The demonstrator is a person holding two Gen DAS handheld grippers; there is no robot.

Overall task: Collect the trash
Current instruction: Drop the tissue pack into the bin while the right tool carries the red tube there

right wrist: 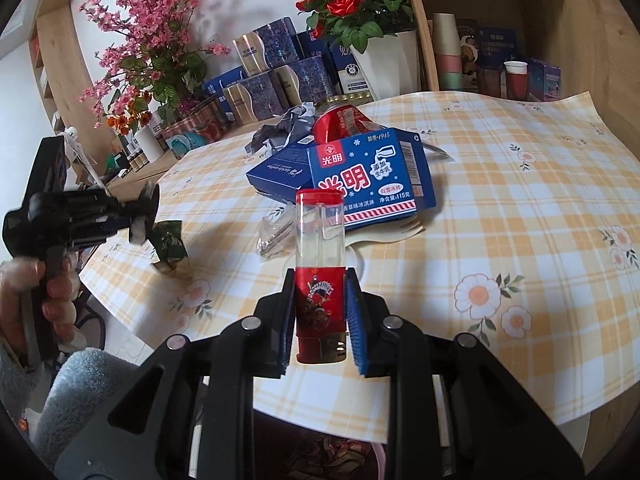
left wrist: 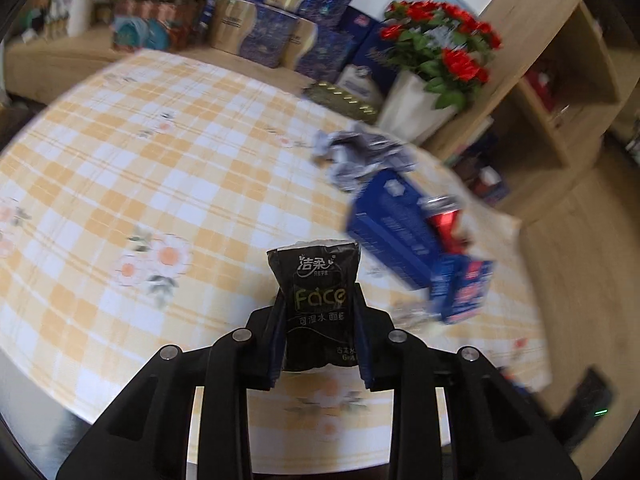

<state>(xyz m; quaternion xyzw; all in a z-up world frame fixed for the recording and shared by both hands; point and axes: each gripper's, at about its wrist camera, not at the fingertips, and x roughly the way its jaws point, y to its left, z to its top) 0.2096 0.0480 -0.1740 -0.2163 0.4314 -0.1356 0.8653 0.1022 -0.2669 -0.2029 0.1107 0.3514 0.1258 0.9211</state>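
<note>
My left gripper (left wrist: 320,320) is shut on a black tissue packet (left wrist: 316,292) and holds it above the checked tablecloth (left wrist: 160,168). It also shows in the right wrist view (right wrist: 144,216), with the packet (right wrist: 170,242) at the table's left edge. My right gripper (right wrist: 320,308) is shut on a red and clear lighter (right wrist: 320,264), upright between the pads. Ahead lie a blue ice cream box (right wrist: 368,176), a flat blue box (right wrist: 280,172), a crushed red can (right wrist: 340,118), crumpled grey paper (right wrist: 280,130) and a clear wrapper (right wrist: 276,236).
Red roses in a white pot (right wrist: 384,56), pink blossoms (right wrist: 152,24) and stacked blue and gold gift boxes (right wrist: 272,76) stand behind the table. Wooden shelves (right wrist: 500,40) with cups are at the right. The same trash pile (left wrist: 400,216) sits right of my left gripper.
</note>
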